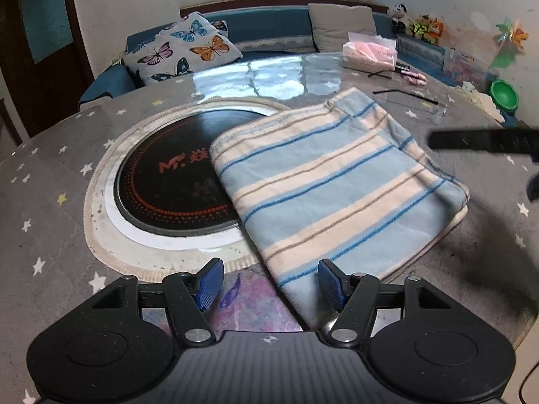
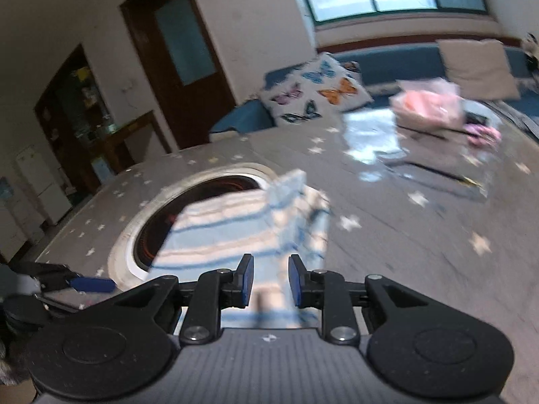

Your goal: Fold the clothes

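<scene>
folded striped cloth [image 1: 337,185] lies flat on the star-print table [image 1: 50,175], its left edge overlapping the round black hotplate [image 1: 168,181]; bare table to the right and at the near left. left gripper [image 1: 271,281] fingers stand wide apart over the cloth's near corner, gripping nothing. right gripper [image 2: 271,282] fingers narrowly apart above the cloth, pads not pressing; view blurred.

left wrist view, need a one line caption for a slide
Open left gripper hovers at the near corner of a folded striped cloth lying partly over the round cooktop on a star-print table.
</scene>
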The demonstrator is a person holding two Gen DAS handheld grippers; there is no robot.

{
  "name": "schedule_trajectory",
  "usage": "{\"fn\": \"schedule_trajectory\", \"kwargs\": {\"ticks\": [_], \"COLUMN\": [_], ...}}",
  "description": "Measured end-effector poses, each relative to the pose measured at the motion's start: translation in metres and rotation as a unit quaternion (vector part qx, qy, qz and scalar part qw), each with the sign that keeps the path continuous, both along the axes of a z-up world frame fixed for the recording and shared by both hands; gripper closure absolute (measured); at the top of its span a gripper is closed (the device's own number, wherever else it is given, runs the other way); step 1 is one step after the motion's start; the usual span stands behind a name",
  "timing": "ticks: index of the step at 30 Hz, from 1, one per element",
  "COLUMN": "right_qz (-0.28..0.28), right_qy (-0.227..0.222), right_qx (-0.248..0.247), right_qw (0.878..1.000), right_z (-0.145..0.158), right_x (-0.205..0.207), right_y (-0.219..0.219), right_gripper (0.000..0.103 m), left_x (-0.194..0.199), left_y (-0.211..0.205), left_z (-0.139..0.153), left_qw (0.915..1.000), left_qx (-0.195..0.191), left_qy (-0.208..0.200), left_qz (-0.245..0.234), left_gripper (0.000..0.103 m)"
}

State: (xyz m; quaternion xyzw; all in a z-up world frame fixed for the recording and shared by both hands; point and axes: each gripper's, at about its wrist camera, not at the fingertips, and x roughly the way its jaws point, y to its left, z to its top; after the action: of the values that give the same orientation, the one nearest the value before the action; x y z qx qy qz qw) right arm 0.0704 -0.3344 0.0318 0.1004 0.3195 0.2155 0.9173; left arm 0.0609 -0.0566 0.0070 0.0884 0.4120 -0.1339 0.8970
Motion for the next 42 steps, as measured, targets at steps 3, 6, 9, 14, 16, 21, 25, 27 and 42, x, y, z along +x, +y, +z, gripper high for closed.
{"fn": "schedule_trajectory", "kwargs": {"ticks": [3, 6, 9, 14, 16, 21, 25, 27, 42], "right_qz": [0.01, 0.014, -0.003, -0.002, 0.0, -0.014, -0.025, -0.02, -0.017], "right_qy": [0.005, 0.013, 0.034, 0.015, 0.008, 0.023, 0.028, 0.019, 0.036], "right_qx": [-0.01, -0.025, -0.027, -0.024, -0.026, -0.047, -0.042, -0.038, -0.041], "right_qw": [1.0, 0.999, 0.999, 1.0, 1.0, 0.999, 0.998, 0.999, 0.998], "right_z": [-0.005, -0.013, -0.024, -0.011, -0.007, -0.019, -0.021, -0.016, -0.029], "right_x": [0.018, 0.035, 0.048, 0.054, 0.062, 0.089, 0.094, 0.094, 0.118], "right_y": [0.012, 0.023, 0.019, 0.02, 0.024, 0.03, 0.028, 0.03, 0.038], "right_gripper": [0.08, 0.08, 0.083, 0.082, 0.082, 0.083, 0.083, 0.082, 0.084], "left_x": [0.001, 0.001, 0.002, 0.011, 0.017, 0.033, 0.05, 0.063, 0.144], "left_y": [0.0, 0.001, 0.003, 0.004, 0.004, 0.006, 0.009, 0.01, 0.021], "left_z": [-0.003, -0.004, -0.004, 0.001, 0.004, 0.009, 0.016, 0.019, -0.008], "left_qw": [1.0, 1.0, 1.0, 1.0, 1.0, 0.9999, 0.9997, 0.9993, 0.9954], "left_qx": [0.001, -0.001, -0.002, -0.005, -0.007, -0.006, -0.004, -0.004, 0.016], "left_qy": [0.004, 0.006, 0.008, 0.006, 0.003, -0.004, -0.014, -0.02, 0.002], "left_qz": [0.0, -0.001, -0.003, -0.005, -0.001, 0.01, 0.021, 0.03, 0.094], "left_gripper": [0.038, 0.037, 0.037, 0.037, 0.037, 0.037, 0.036, 0.035, 0.034]}}
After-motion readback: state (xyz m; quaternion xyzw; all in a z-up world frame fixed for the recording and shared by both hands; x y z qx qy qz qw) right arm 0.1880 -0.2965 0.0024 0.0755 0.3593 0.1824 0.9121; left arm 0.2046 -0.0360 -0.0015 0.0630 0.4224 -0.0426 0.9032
